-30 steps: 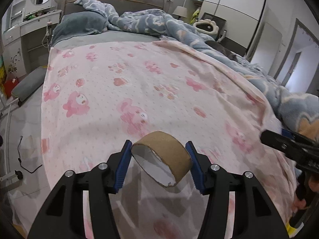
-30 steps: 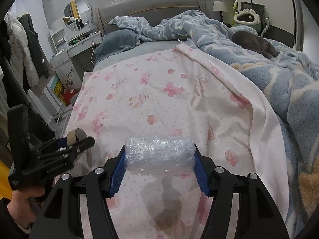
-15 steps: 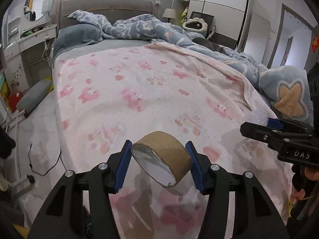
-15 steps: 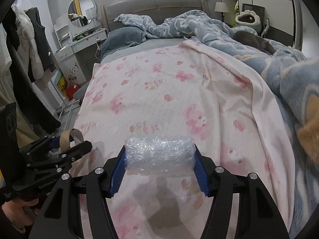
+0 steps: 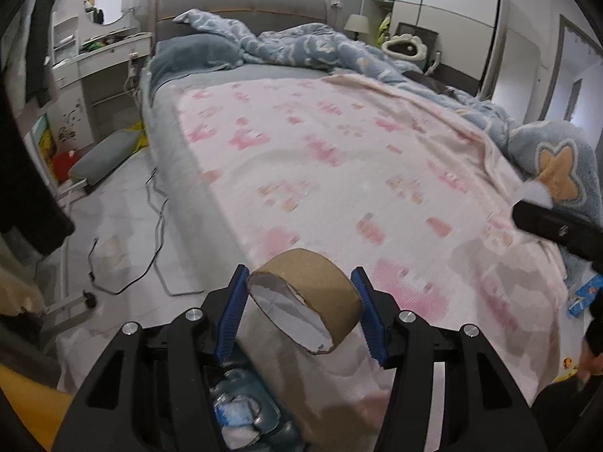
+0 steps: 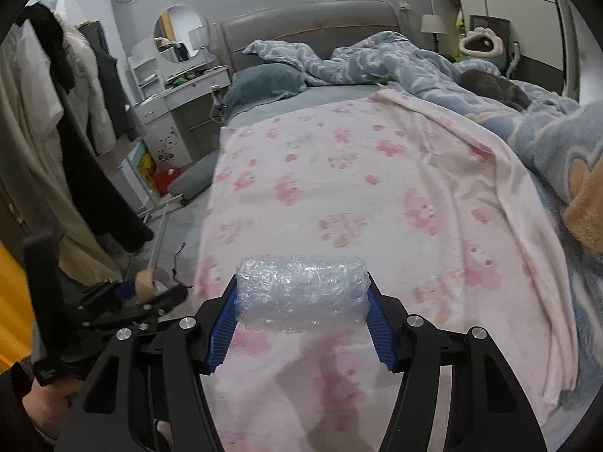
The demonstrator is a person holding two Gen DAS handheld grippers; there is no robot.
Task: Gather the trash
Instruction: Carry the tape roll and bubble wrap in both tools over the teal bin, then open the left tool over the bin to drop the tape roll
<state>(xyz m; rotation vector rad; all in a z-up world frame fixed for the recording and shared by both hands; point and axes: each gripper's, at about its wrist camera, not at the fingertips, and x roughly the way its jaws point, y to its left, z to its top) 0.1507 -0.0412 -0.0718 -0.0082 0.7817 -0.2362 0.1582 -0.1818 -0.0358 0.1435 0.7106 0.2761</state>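
My left gripper (image 5: 300,297) is shut on a brown cardboard tape ring (image 5: 320,282), held tilted over the left foot corner of the bed. Directly beneath it a bin with a blue liner (image 5: 245,406) holds crumpled white trash. My right gripper (image 6: 301,293) is shut on a roll of clear bubble wrap (image 6: 301,282), held crosswise above the pink blanket (image 6: 377,196). In the right wrist view the left gripper (image 6: 150,293) and its ring show at the lower left, with a hand below. A black part of the right gripper (image 5: 554,226) shows at the right edge of the left wrist view.
The bed carries a pink patterned blanket (image 5: 339,158) and a rumpled blue duvet (image 5: 320,52). Black cables (image 5: 150,233) and a grey cushion (image 5: 101,158) lie on the floor to the left. A white dresser (image 6: 177,101) and hanging clothes (image 6: 75,113) stand further left.
Both grippers have drawn back toward the foot and left side of the bed, still holding their items. The floor and the bin have come into view under the left gripper.
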